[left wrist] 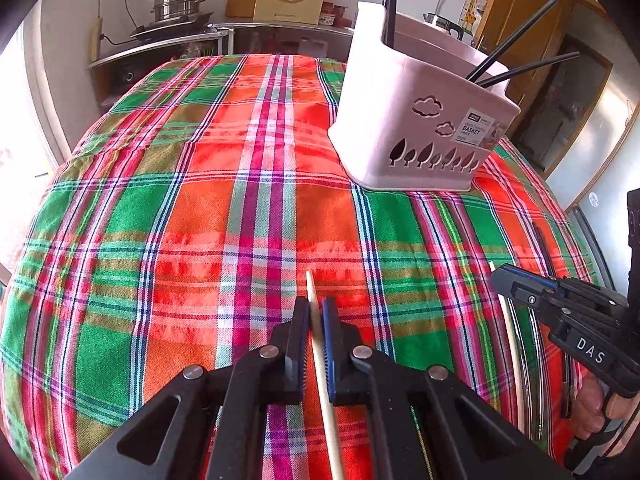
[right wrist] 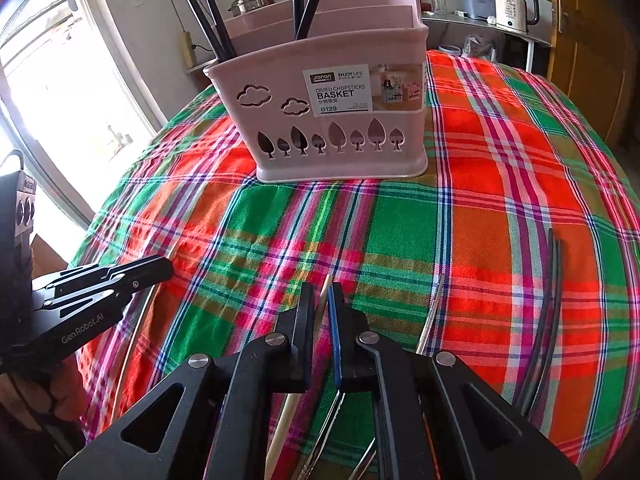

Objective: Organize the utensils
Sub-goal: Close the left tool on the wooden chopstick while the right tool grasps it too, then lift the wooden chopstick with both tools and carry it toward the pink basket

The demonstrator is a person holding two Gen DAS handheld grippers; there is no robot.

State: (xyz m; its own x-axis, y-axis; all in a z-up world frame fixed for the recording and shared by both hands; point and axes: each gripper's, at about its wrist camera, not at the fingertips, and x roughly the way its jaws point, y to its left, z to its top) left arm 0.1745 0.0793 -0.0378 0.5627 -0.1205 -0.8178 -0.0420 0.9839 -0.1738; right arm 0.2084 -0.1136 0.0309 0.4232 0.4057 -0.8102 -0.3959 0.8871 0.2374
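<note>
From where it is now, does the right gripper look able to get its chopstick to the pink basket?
Probably yes. The right gripper is shut on a pale wooden chopstick, and only bare plaid cloth lies between it and the pink basket.

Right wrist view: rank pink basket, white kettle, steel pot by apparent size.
1. pink basket, by far the largest.
2. white kettle.
3. steel pot.
Kettle and pot look close in size; both stand far behind the basket, so true sizes are unsure.

Bright window (right wrist: 60, 92), white wall (right wrist: 132, 0), wooden door (right wrist: 588, 52)
</note>
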